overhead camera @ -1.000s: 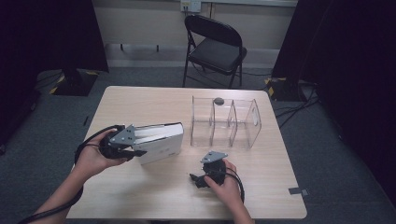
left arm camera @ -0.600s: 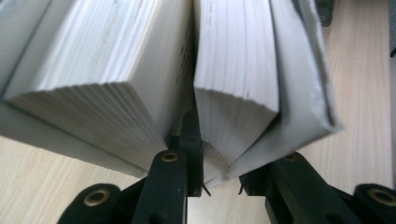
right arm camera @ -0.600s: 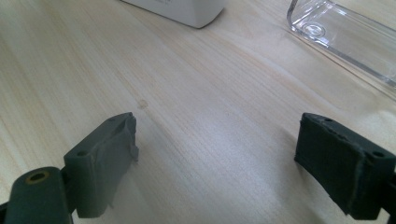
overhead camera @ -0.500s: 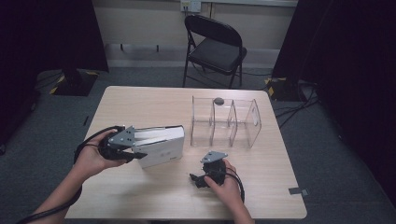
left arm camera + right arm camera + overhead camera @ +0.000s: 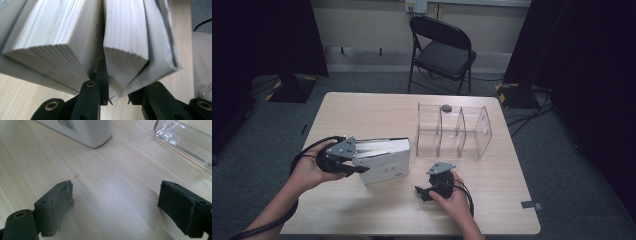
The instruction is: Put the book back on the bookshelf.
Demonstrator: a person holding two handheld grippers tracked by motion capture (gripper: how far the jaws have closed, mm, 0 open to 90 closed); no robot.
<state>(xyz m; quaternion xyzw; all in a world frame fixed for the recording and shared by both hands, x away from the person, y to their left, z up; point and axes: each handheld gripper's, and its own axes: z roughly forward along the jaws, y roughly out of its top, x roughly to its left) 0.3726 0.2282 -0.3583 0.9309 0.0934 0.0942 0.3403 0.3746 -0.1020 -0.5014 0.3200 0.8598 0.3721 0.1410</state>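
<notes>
Here, left claw (image 5: 354, 167) clamped on part of a thick white book (image 5: 384, 159), one jaw wedged between its pages | book stands mid-counter (image 5: 362, 112), toward the left edge | right claw (image 5: 115, 205) apart, resting near the front edge | clear divided rack (image 5: 454, 131) beside the right edge

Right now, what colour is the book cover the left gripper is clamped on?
White. The book shows best in the high view; the left gripper holds its edge.
</notes>
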